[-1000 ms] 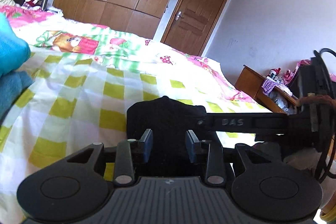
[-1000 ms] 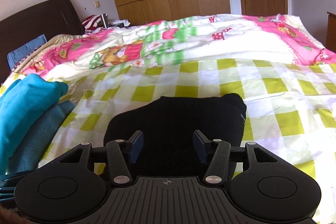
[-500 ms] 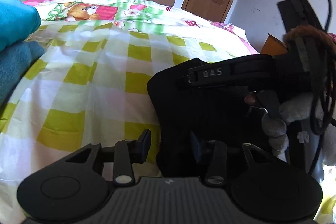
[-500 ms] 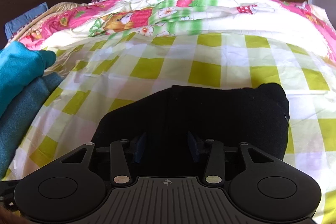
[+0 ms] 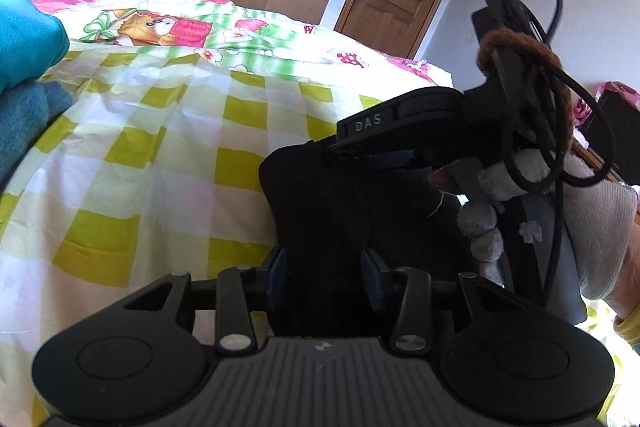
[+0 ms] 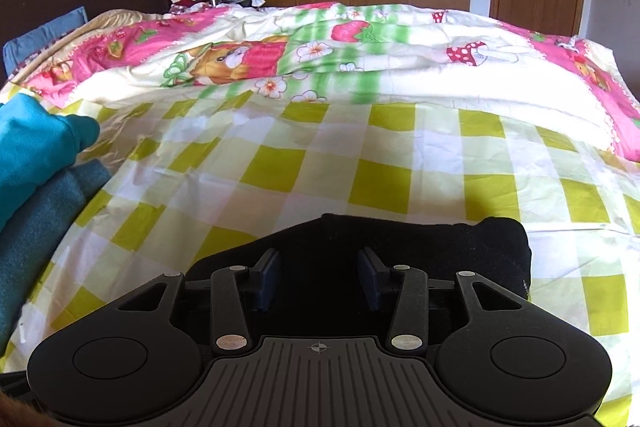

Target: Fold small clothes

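While both tongs — left tongs (image 5: 323, 277), right tongs (image 6: 318, 277) — gape unclenched over black garment (image 6: 400, 247) on bed (image 6: 320, 167): mid-fold; next, pinch edge, carry across.

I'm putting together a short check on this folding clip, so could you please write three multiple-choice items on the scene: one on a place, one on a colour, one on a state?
1. Where does the black garment lie?
A. on the checked sheet
B. on the wardrobe
C. on the headboard

2. What colour are the sheet's checks?
A. red and blue
B. yellow-green and white
C. black and grey

3. How do the right gripper's jaws stand?
A. spread apart over the garment
C. out of sight
B. pressed together on the teal clothes

Answers:
1 A: the dark cloth rests flat on the checked sheet, in front of both grippers.
2 B: the squares alternate yellow-green and white.
3 A: a clear gap shows between the blue-padded fingers, with black fabric behind it; the left gripper stands the same.
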